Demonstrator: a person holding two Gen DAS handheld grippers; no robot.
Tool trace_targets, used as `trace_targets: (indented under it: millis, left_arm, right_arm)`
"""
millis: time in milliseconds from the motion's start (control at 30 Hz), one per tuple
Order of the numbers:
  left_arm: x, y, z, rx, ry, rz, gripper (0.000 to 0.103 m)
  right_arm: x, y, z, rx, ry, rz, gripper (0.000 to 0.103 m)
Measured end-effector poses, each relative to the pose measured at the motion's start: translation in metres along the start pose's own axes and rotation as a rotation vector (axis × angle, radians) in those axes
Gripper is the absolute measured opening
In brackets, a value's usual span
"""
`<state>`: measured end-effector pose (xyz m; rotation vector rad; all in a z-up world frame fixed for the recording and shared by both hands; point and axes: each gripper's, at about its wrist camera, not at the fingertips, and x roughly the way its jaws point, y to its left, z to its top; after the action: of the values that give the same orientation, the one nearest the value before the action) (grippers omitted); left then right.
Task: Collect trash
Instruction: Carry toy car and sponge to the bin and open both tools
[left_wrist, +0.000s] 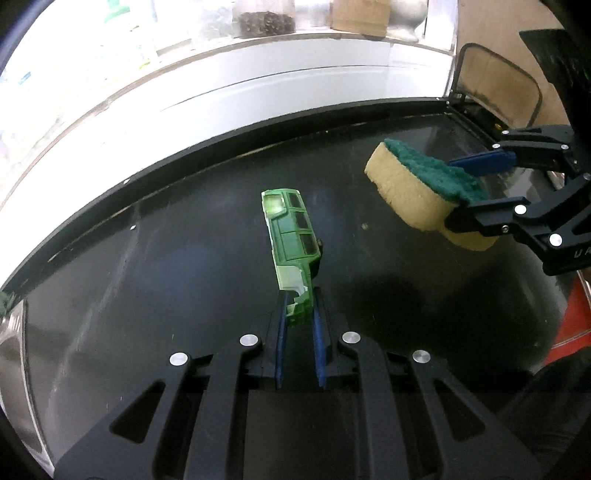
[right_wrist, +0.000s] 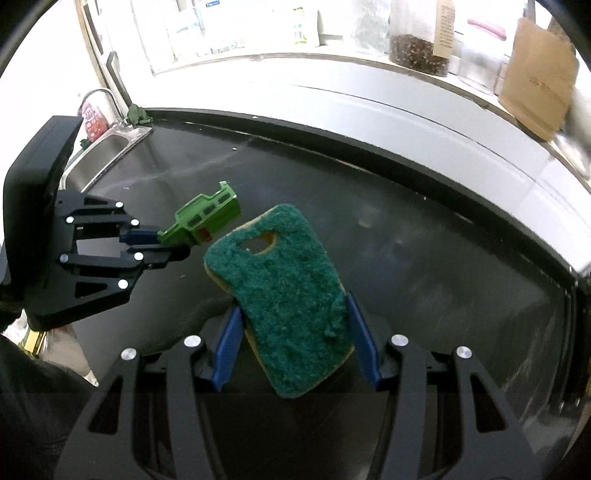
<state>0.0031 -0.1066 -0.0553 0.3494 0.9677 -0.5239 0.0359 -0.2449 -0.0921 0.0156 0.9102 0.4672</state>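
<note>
My left gripper (left_wrist: 298, 306) is shut on one end of a green toy car body (left_wrist: 291, 236) and holds it above the black countertop (left_wrist: 147, 295). It also shows in the right wrist view (right_wrist: 203, 221), with the left gripper (right_wrist: 173, 245) at the left. My right gripper (right_wrist: 291, 317) is shut on a worn yellow sponge with a green scouring pad (right_wrist: 284, 295), held above the counter. In the left wrist view the sponge (left_wrist: 417, 188) and right gripper (left_wrist: 458, 192) are at the upper right.
A steel sink (right_wrist: 107, 151) with a tap lies at the counter's far left. A white ledge behind the counter carries a jar of dark beans (right_wrist: 419, 51) and a brown paper bag (right_wrist: 535, 81). A dark framed object (left_wrist: 495, 85) stands at the counter's right end.
</note>
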Motion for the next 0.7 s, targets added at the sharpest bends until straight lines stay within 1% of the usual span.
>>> trace_targets:
  millis: [67, 133, 267, 400, 500, 600, 667, 700]
  left_arm:
    - [-0.006, 0.005, -0.008, -0.007, 0.0, 0.008, 0.012]
    - [-0.013, 0.009, -0.015, -0.022, -0.002, 0.022, 0.012]
    - [-0.027, 0.019, -0.024, -0.067, -0.023, 0.056, 0.012]
    - [-0.05, 0.044, -0.044, -0.156, -0.048, 0.12, 0.012]
    - [-0.07, 0.063, -0.068, -0.222, -0.056, 0.168, 0.012]
    - [-0.095, 0.086, -0.108, -0.322, -0.055, 0.245, 0.012]
    - [-0.11, 0.1, -0.134, -0.388, -0.049, 0.287, 0.012]
    - [-0.12, 0.109, -0.155, -0.436, -0.04, 0.323, 0.012]
  right_arm:
    - [-0.01, 0.003, -0.006, 0.006, -0.004, -0.005, 0.054]
    - [-0.009, 0.007, -0.005, 0.005, -0.003, -0.007, 0.054]
    - [-0.004, 0.033, 0.007, -0.018, -0.025, -0.01, 0.054]
    - [-0.002, 0.066, 0.024, -0.066, -0.046, 0.009, 0.055]
    - [0.006, 0.107, 0.043, -0.141, -0.059, 0.055, 0.055]
    - [0.014, 0.154, 0.058, -0.212, -0.059, 0.117, 0.055]
    - [0.024, 0.193, 0.067, -0.264, -0.047, 0.177, 0.055]
    - [0.028, 0.211, 0.069, -0.29, -0.04, 0.203, 0.056]
